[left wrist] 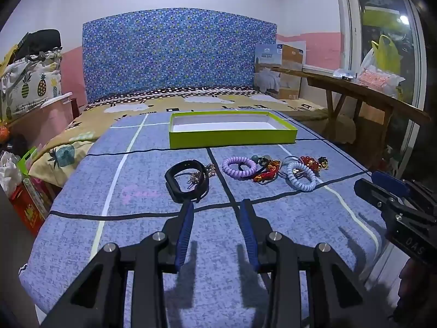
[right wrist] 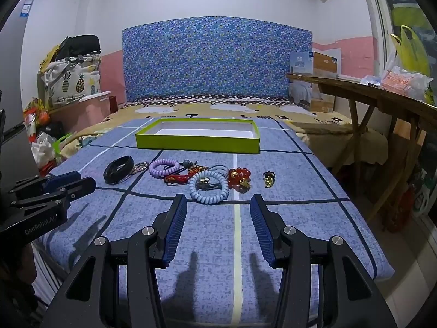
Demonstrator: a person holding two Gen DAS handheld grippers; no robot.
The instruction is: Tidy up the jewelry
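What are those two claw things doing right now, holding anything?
Left gripper: open, holding nothing; its tips sit just short of the black band.
Right gripper: open, holding nothing; it is just short of the pale blue coil tie.

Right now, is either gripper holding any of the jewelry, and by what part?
Nothing is held. The left gripper and right gripper are both open above the blanket, short of the black band and blue coil tie.
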